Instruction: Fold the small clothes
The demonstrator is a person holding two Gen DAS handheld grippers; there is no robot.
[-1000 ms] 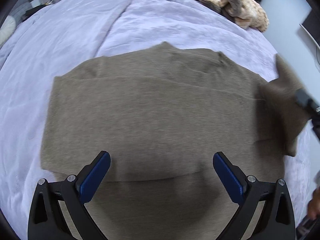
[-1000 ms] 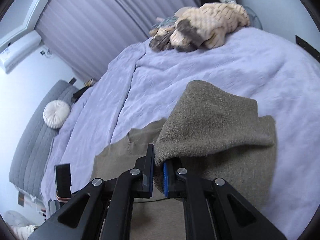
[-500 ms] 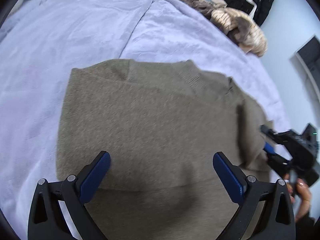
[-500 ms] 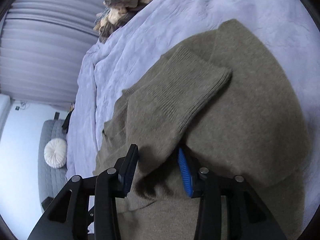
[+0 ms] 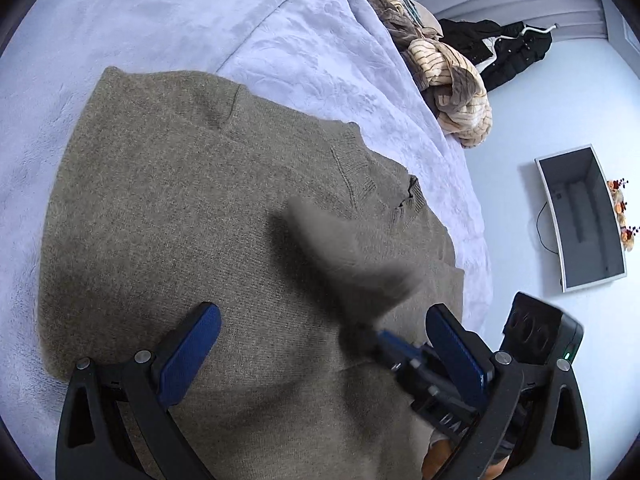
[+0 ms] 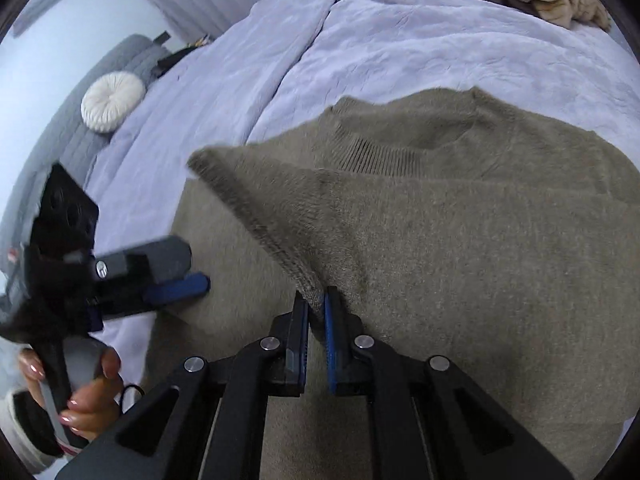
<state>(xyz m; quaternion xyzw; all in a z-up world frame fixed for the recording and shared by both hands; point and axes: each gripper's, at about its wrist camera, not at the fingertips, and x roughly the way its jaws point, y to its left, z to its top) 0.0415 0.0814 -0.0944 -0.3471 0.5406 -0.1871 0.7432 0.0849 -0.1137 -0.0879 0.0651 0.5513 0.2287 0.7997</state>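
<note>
The lavender bedspread (image 6: 360, 40) carries everything here, and its soft, plush surface is my first worry: if I drag rather than lift, the whole sweater (image 5: 180, 200) could slide and lose its square lay. The sweater lies flat in the middle of the bed, olive-brown knit, neckline toward the far side, part of it already folded in.

My right gripper (image 6: 316, 312) has just been closing, and its jaws are now pinched tight on the edge of the sleeve (image 6: 256, 204), which rises from the body of the sweater as a raised flap. The hold is only on a thin lip of knit. If I pull hard across, that lip may slip out of the pads, or the loose weave may stretch and leave a crooked fold.

My left gripper (image 5: 320, 344) hangs above the near part of the sweater with its jaws spread wide and nothing between them. It sits just beside my right one, so the two could knock together if I swing the sleeve farther over.

The smallest risk is the ribbed collar (image 6: 380, 156) bunching beneath the flap.
</note>
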